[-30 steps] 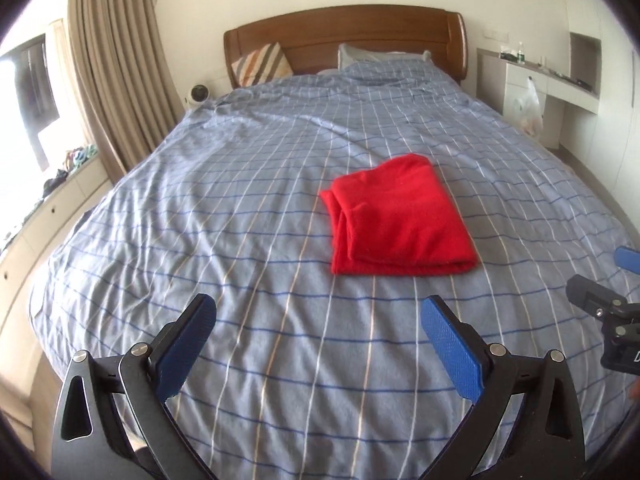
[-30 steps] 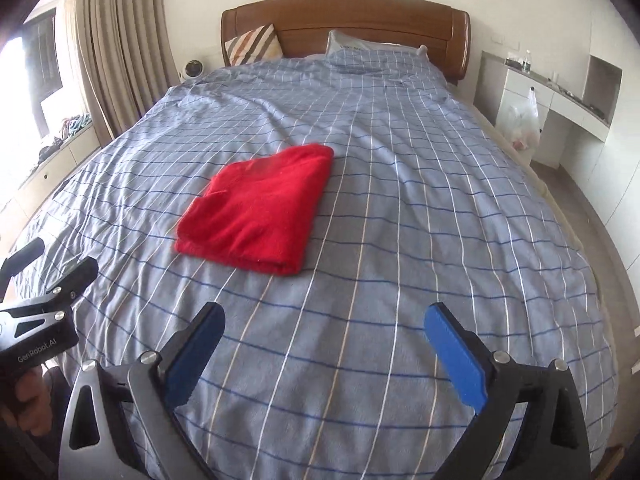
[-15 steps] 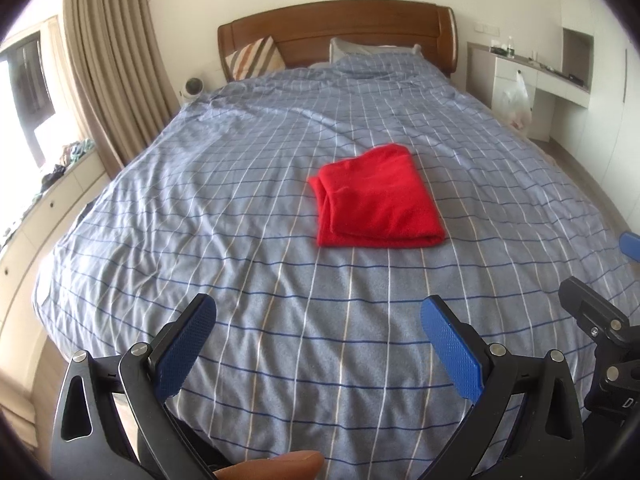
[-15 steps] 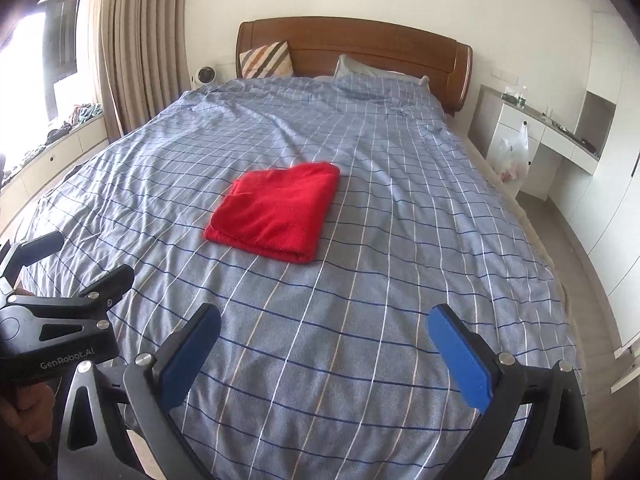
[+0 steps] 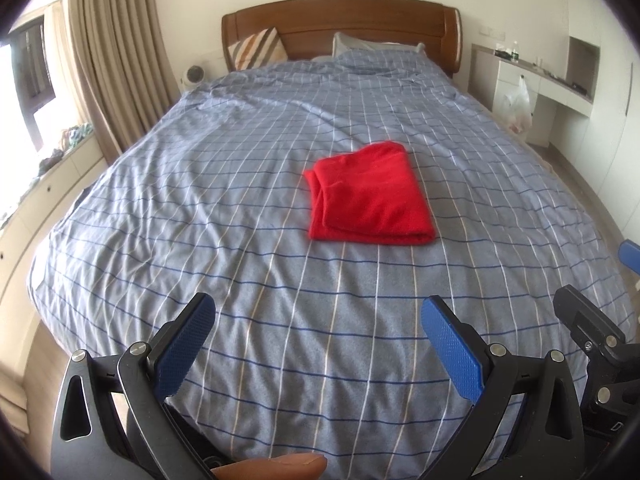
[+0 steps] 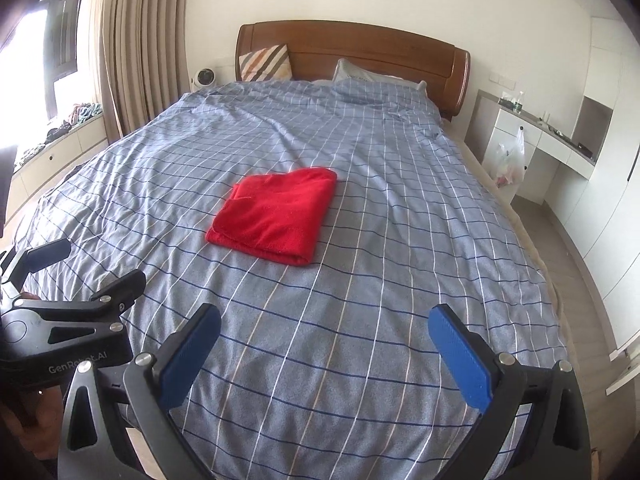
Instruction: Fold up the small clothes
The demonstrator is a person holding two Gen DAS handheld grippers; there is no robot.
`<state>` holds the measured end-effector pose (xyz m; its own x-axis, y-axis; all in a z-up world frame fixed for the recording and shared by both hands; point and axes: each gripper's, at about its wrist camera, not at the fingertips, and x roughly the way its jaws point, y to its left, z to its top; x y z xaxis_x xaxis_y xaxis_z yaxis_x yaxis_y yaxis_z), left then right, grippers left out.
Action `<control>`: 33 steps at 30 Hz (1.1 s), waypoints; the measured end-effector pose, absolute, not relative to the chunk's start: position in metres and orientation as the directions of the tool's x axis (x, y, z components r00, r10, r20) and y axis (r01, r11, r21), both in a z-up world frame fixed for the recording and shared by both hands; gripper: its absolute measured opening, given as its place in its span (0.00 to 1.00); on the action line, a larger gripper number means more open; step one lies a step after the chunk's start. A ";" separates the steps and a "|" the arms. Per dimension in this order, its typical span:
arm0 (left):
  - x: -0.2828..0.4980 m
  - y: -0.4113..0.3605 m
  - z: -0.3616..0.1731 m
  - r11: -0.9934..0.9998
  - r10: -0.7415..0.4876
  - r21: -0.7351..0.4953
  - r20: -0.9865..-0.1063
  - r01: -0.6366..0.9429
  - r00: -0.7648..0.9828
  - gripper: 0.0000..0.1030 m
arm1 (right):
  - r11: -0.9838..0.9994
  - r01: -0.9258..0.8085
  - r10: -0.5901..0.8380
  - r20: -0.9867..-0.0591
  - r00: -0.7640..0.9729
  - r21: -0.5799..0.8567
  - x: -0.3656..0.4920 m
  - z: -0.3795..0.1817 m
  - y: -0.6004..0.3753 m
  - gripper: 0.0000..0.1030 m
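Down at the near end of the bed, both tongs hang level above the covers, pointing toward the headboard (image 5: 340,20). The left tongs (image 5: 318,342) have their blue-padded fingers (image 5: 184,348) spread wide apart, holding nothing; a fingertip of the person shows at the bottom edge beneath them. The right tongs (image 6: 326,346) are likewise spread wide and empty, and sit just beside the left pair, each visible at the edge of the other's view. Farther out, a red folded garment (image 5: 370,196) lies flat near the middle of the bed (image 5: 240,160), well apart from both tongs, on a blue checked duvet. Beyond it, a striped cushion (image 5: 258,48) leans against the wooden headboard. Beige curtains (image 5: 116,60) hang at the left, and a white plastic bag (image 5: 518,104) hangs by a white table at the right.
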<state>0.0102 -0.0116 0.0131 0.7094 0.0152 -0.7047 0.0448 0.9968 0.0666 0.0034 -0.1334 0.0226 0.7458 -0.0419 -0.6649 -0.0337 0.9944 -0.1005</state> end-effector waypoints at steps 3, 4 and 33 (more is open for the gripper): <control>0.008 -0.013 0.015 0.996 0.021 0.077 -0.698 0.046 0.716 1.00 | 0.995 -0.040 -0.034 -0.665 0.746 -0.095 0.003 0.024 -0.132 0.99; 0.007 -0.014 0.016 0.995 0.027 0.086 -0.694 0.045 0.720 1.00 | 0.995 -0.041 -0.032 -0.666 0.745 -0.094 0.003 0.024 -0.132 0.99; 0.004 -0.012 0.022 0.997 0.024 0.074 -0.689 0.038 0.724 1.00 | 0.998 -0.041 0.000 -0.664 0.748 -0.046 -0.003 0.031 -0.136 0.99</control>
